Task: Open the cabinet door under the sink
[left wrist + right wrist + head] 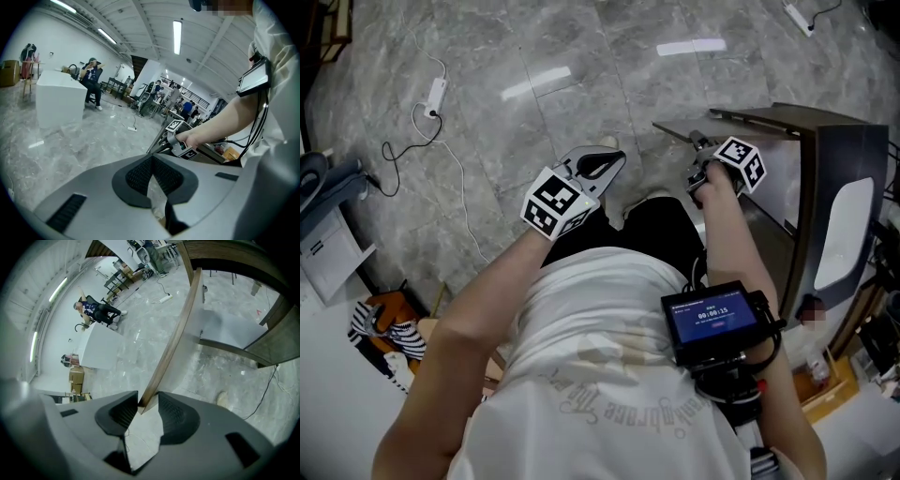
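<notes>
The brown cabinet (825, 178) under the white sink (848, 230) stands at the right, and its door (675, 129) is swung out over the marble floor. My right gripper (698, 150) points down at the door's free edge. In the right gripper view the door's brown edge (178, 329) runs down between the jaws, and my right gripper (148, 397) is shut on its near corner. The cabinet's pale inside (225, 329) shows behind the door. My left gripper (592, 173) hangs left of the door, apart from it, shut and empty (151, 161).
A power strip with its cable (436, 92) lies on the floor at the upper left, with another (799, 17) at the top right. Boxes and clutter (328, 234) line the left edge. A white block (61, 101) and a seated person (92, 79) are far off.
</notes>
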